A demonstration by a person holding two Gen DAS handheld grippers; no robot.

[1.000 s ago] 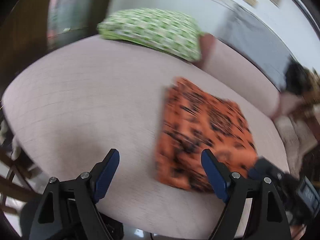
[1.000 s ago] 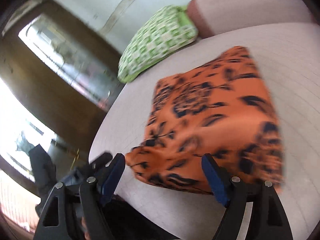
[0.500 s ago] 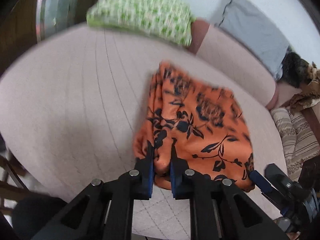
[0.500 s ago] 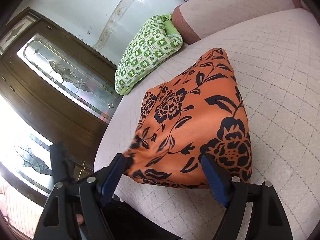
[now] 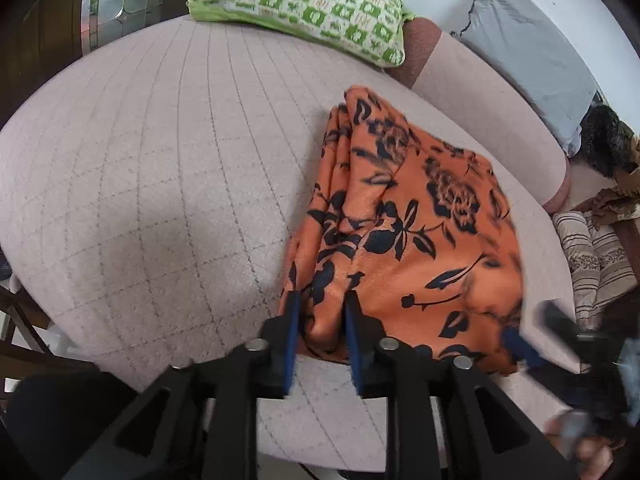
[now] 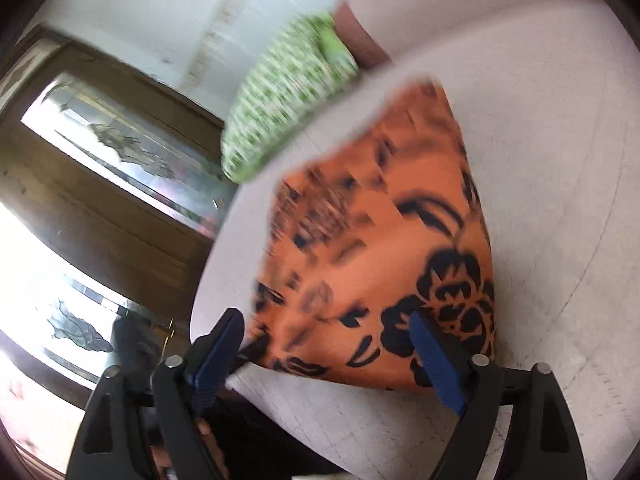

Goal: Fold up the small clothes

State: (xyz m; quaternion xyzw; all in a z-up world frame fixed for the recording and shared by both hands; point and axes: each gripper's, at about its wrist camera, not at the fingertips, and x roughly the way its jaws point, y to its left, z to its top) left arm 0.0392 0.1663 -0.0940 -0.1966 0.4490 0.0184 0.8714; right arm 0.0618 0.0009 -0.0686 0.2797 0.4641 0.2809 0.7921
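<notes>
On the quilted pink cushion (image 5: pixel 168 184) lies the orange floral cloth (image 5: pixel 416 236), folded into a thick pad toward the right side, its near edge close to the cushion's front. Left gripper (image 5: pixel 319 320) has its blue jaws nearly together, a bunched fold of the cloth's near-left corner between them; they have just been easing apart after a tight pinch. Right gripper (image 6: pixel 328 344) stands wide, jaws straddling the cloth's near edge, gripping nothing. Far back sits a green checked pillow (image 5: pixel 304 4).
</notes>
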